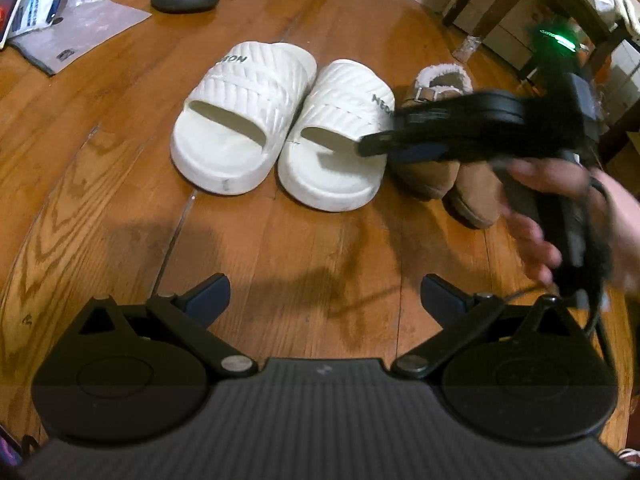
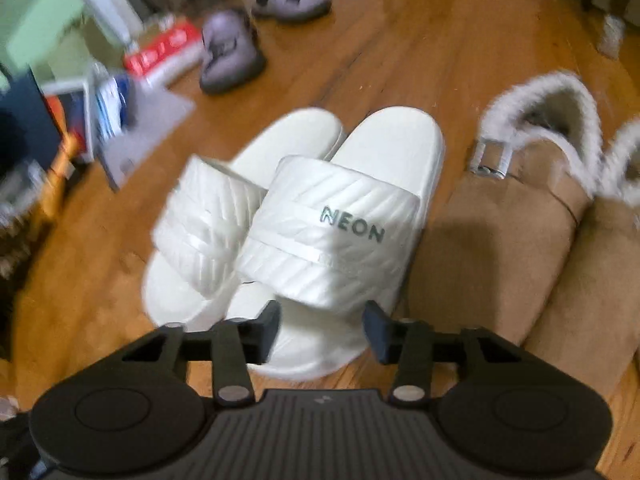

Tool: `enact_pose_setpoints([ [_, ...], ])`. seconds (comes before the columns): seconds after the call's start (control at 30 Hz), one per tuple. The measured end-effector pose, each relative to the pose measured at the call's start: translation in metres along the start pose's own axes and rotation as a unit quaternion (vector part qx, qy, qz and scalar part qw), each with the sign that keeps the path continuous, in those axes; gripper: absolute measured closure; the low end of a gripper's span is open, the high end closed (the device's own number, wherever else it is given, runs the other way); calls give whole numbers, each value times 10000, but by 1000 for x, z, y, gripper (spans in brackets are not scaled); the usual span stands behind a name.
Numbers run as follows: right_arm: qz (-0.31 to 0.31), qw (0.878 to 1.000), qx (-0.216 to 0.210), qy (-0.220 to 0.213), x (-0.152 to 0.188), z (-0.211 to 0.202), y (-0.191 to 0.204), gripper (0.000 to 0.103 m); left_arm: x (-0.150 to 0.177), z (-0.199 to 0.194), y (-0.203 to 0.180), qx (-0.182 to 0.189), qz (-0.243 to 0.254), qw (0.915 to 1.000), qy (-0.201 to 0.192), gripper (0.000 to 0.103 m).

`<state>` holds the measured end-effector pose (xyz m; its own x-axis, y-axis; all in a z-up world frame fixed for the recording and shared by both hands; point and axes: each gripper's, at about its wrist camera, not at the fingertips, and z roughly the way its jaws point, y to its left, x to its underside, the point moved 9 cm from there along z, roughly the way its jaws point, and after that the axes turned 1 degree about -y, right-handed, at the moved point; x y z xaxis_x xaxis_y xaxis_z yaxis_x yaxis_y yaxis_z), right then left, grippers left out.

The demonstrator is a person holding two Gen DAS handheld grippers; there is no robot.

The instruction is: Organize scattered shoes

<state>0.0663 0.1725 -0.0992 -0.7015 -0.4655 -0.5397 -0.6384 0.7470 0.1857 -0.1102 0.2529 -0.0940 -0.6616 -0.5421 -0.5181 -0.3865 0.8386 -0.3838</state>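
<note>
Two white NEON slides (image 1: 240, 120) (image 1: 336, 136) stand side by side on the wooden floor, toes toward me. A pair of brown fur-lined slippers (image 1: 432, 176) sits against the right slide. A hand (image 1: 536, 208) holds my right gripper (image 1: 380, 144) above the right slide's strap and the slippers, blurred by motion. In the right wrist view, that gripper (image 2: 325, 330) hovers open over the toe of the right slide (image 2: 332, 248), pads apart and pressing on nothing. My left gripper (image 1: 326, 296) stands open over bare floor, short of the slides.
Two purple shoes (image 2: 228, 52) (image 2: 292, 0) lie apart farther back. Papers and plastic packets (image 1: 60, 20) clutter the back left, beside a red and white box (image 2: 164, 52). Dark furniture legs (image 1: 500, 8) stand at the back right.
</note>
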Motion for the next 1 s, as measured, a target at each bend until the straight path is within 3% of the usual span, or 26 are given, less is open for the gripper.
enact_pose_setpoints([
  [0.07,198,9992,160,-309,11,-28,-21,40,-1,-3,-7,18,92,9999,-70,0],
  [0.27,507,9934,964,-358,47,-92,-86,38,-2,-8,-58,136,622,9978,-165,0],
  [0.4,621,9843,1500,-690,67,-135,-134,24,5,-2,-93,362,717,9967,-129,0],
  [0.53,878,9770,1690,-959,87,-160,-180,28,7,0,-115,402,699,9961,-359,0],
  [0.7,1199,9528,2387,-1446,107,-189,-263,40,10,-2,-139,509,901,9937,-432,0],
  [0.77,1404,9460,2683,-1160,118,-184,-316,57,9,3,-149,529,979,9931,-358,0],
  [0.87,1597,9384,2943,-854,126,-173,-366,58,5,19,-183,779,1070,9910,-185,0],
  [1.0,1810,9385,2871,-633,124,-148,-403,53,4,30,-217,1016,1101,9886,-170,0],
])
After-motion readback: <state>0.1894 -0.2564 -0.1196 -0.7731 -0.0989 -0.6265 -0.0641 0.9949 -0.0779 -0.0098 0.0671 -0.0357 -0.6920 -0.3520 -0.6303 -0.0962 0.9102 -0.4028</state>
